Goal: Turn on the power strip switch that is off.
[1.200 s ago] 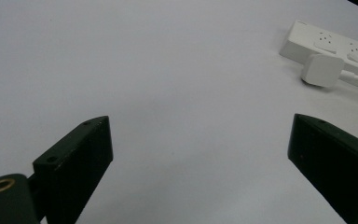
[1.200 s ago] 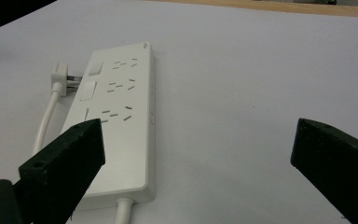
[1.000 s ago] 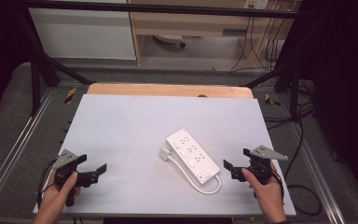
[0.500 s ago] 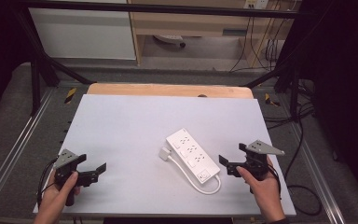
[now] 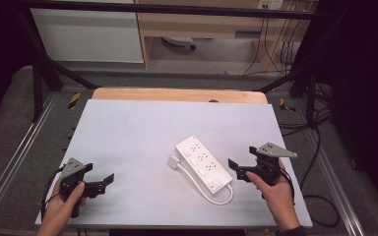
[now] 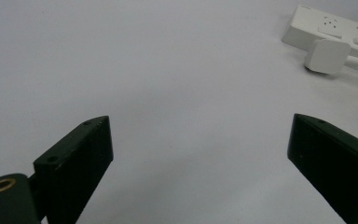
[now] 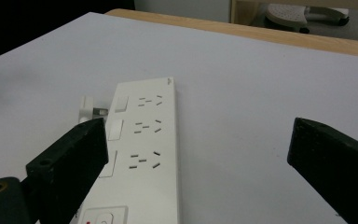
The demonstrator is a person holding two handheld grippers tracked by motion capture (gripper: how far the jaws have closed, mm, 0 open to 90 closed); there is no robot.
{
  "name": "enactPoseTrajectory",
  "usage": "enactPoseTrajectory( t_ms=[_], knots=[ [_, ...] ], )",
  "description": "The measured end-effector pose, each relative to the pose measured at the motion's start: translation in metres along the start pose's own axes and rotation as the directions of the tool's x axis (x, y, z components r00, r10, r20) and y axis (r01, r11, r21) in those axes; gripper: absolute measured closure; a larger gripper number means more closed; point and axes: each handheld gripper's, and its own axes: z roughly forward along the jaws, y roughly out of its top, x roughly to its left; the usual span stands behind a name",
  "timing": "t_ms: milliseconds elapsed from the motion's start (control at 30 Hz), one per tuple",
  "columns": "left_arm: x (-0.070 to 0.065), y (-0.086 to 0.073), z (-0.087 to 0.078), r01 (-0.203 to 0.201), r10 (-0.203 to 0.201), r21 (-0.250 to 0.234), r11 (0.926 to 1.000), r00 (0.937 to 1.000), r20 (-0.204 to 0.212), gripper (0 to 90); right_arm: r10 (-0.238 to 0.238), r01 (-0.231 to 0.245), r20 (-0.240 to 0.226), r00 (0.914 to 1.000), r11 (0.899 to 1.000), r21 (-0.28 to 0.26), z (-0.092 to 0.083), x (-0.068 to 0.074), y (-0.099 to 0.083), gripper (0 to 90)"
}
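Broadly, the table (image 5: 142, 128) carries a white power strip (image 5: 203, 162) lying right of centre, its plug (image 5: 174, 162) beside it. Just beside the strip, the right gripper (image 5: 235, 168) has jaws spread wide, empty; the left gripper (image 5: 107, 180), well apart, likewise.

Each black hand-held gripper (image 5: 240, 168) carries a grey three-cornered plate (image 5: 274, 150).
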Motion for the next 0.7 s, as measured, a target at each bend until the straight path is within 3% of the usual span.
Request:
enactPoseTrajectory(
  t_ms=[200, 300, 700],
  knots=[
    [-0.003, -0.001, 0.001, -0.017, 0.017, 0.009, 0.9998, 0.9998, 0.010, 6.7, 0.023, -0.023, -0.009, 0.9997, 1.000, -0.021, 0.005, 0.002, 0.010, 4.7],
    [-0.004, -0.001, 0.001, -0.029, 0.029, 0.010, 0.9995, 0.9992, 0.028, 6.7, 0.015, -0.015, -0.005, 0.9999, 1.000, -0.025, 0.009, 0.004, 0.013, 2.9],
    [-0.006, 0.000, 0.001, -0.032, 0.031, 0.016, 0.9994, 0.9992, 0.027, 6.7, -0.033, 0.032, -0.033, 0.9989, 0.999, -0.044, 0.023, 0.016, 0.027, 3.1]
  ],
)
